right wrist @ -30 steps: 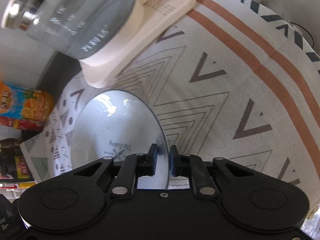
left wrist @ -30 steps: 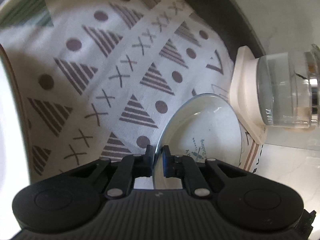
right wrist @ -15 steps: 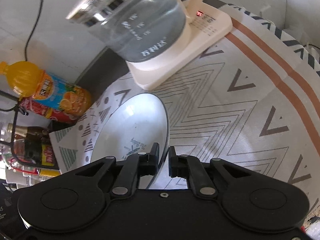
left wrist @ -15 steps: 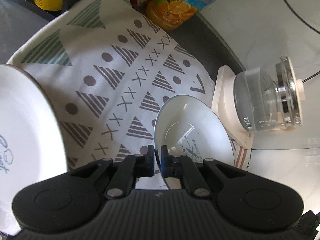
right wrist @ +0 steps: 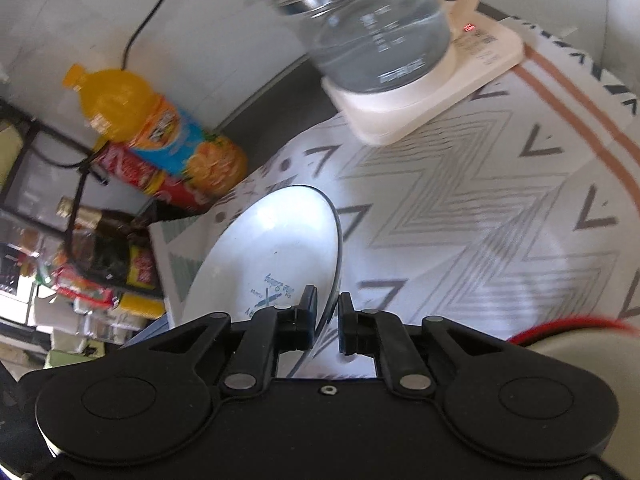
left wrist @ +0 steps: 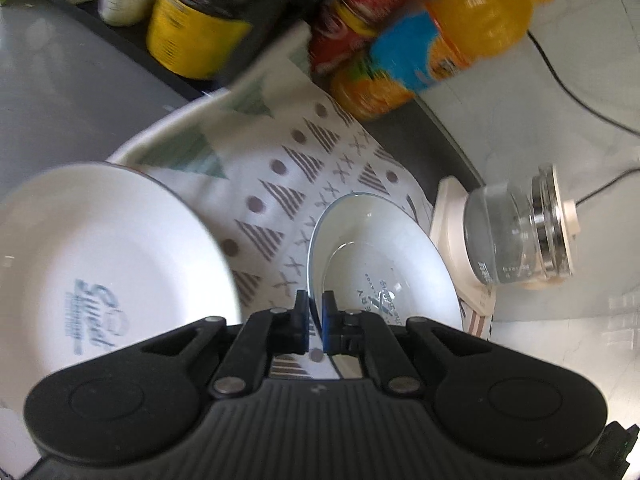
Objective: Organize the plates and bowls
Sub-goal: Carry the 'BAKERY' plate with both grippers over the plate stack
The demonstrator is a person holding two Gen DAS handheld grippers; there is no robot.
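In the left wrist view a small white dish [left wrist: 380, 248] with a blue rim and a blue bakery logo hangs above the patterned cloth [left wrist: 280, 184]. My left gripper [left wrist: 315, 300] is shut on its near left rim. A large white plate [left wrist: 112, 248] with blue lettering fills the left side. In the right wrist view a like dish [right wrist: 280, 240] with the same logo tilts up to the left. My right gripper [right wrist: 328, 300] is shut on its near right rim. Neither view shows the other gripper, so I cannot tell whether it is one dish or two.
A glass kettle [right wrist: 380, 32] on a cream base stands at the cloth's far edge, at the right [left wrist: 516, 232] in the left wrist view. An orange juice bottle [right wrist: 152, 128], a red can and jars crowd the back left. A red-rimmed object [right wrist: 568, 332] shows at the lower right.
Both grippers have risen and pulled back with the dishes in them. The cloth has dropped away, and the bottles, the kettle and the large plate have come into view.
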